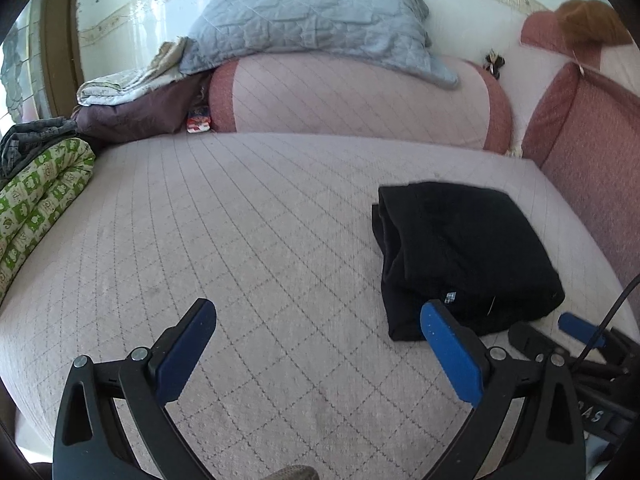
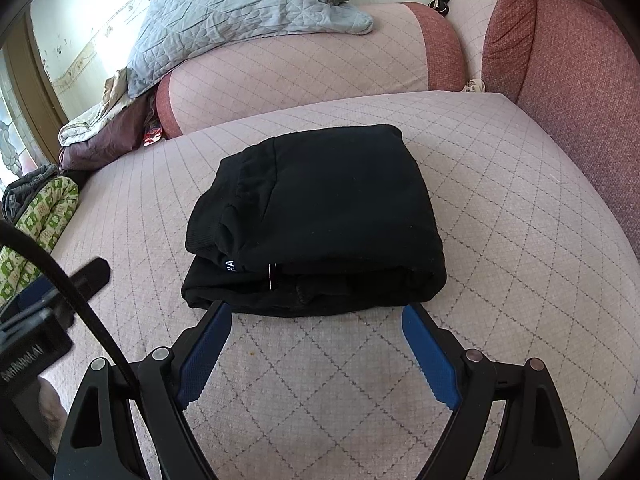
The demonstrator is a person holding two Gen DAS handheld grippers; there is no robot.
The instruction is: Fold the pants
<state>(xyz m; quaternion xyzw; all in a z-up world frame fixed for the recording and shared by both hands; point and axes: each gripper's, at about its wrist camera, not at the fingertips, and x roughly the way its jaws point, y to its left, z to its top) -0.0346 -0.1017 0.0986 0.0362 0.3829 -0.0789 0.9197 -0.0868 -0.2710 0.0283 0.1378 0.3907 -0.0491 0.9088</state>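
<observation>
Black pants [image 2: 320,220] lie folded into a thick rectangular bundle on the pink quilted sofa seat [image 2: 500,200]. My right gripper [image 2: 316,312] stands open just in front of the bundle's near edge, with nothing between its blue pads. In the left wrist view the same pants [image 1: 460,252] lie to the right. My left gripper [image 1: 320,312] is open over bare seat [image 1: 240,220], its right fingertip [image 1: 434,312] overlapping the bundle's near left corner in the picture. The right gripper [image 1: 568,328] shows low at the right edge there.
A grey-blue quilted blanket [image 1: 312,16] lies over the round pink armrest [image 1: 352,96]. Piled linen [image 1: 120,96] and a green patterned cushion [image 1: 36,208] sit at the left. The red backrest [image 2: 580,60] bounds the right side. A black cable [image 2: 72,288] crosses the lower left.
</observation>
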